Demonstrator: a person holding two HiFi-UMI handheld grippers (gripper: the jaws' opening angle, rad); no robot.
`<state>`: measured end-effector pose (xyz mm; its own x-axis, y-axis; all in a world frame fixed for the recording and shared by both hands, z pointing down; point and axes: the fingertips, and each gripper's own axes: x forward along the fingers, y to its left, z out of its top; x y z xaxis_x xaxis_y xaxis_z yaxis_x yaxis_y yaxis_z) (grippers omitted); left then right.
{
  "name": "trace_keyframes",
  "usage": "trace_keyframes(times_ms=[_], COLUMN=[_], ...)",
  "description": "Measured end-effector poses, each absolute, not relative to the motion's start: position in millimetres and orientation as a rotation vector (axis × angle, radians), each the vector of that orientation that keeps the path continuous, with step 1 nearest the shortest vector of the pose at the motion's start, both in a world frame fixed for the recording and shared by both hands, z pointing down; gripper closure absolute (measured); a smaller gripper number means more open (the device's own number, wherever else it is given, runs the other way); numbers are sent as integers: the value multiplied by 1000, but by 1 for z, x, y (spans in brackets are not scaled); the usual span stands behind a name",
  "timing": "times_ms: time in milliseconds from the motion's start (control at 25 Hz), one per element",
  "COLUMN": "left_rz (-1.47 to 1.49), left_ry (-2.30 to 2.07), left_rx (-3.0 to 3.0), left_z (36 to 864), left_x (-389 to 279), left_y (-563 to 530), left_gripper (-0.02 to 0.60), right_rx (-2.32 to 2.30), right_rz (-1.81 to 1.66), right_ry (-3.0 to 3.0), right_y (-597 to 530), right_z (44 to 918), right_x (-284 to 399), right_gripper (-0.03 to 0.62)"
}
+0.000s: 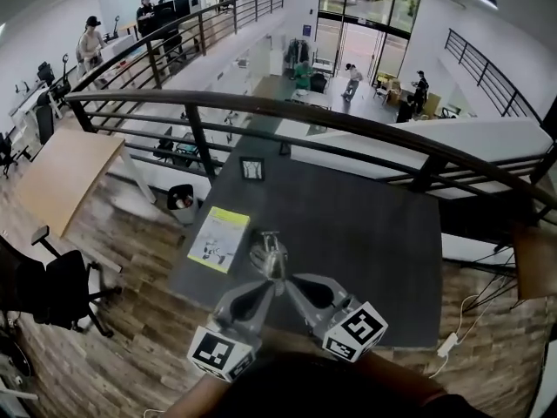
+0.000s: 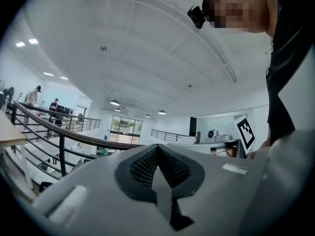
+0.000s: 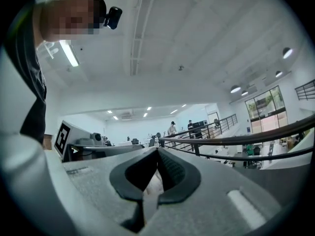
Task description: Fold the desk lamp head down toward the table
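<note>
Both the left tool (image 1: 271,282) and right tool (image 1: 287,279), jaws together, point just beside the desk lamp (image 1: 268,252).

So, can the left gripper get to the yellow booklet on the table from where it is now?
Probably yes. The yellow booklet lies flat on the table, ahead and to the left of the left gripper, with nothing between them. Its fingers are shut, so they would need to open first.
</note>
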<state>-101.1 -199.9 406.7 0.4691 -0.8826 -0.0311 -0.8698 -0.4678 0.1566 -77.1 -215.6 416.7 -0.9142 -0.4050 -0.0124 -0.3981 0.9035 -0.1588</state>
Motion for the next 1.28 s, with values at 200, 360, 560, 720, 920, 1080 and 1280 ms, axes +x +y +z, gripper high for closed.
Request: trace_keyframes(times_ms=[200,360,560,720,920,1080,1280], left_rz=[-142,-151,-156,-155,-154,-158,-142], left_ry=[-1428,-1333,-1219,-1172,-1147,-1154,-1178], left_rx=[2655,2701,2715,2701,2684,2659,2640], left_z=[399,402,421,417,418,430,435], left_x=[-131,-149,-162,-157,-154,-158,-158], left_y=[-214,-216,-216,-217,-225,-231,-235], left_gripper=[580,580,580,580,580,580,580], right_rx=[-773,-864,-1012,-1122,-1193,-1224,-1256], right_rz=[-223,-233,-269,-303,-360,-410,-456], right_ry=[2990,2976,2957,2952,2990,3025,3066], right_y=[-228,-229,-232,-238,-254,-266,-276], right_z=[410,414,430,438,455,473,487], right_x=[-104,-123,-132,-123,-116,-116,-112], right_gripper=[591,569,537,469,414,391,376])
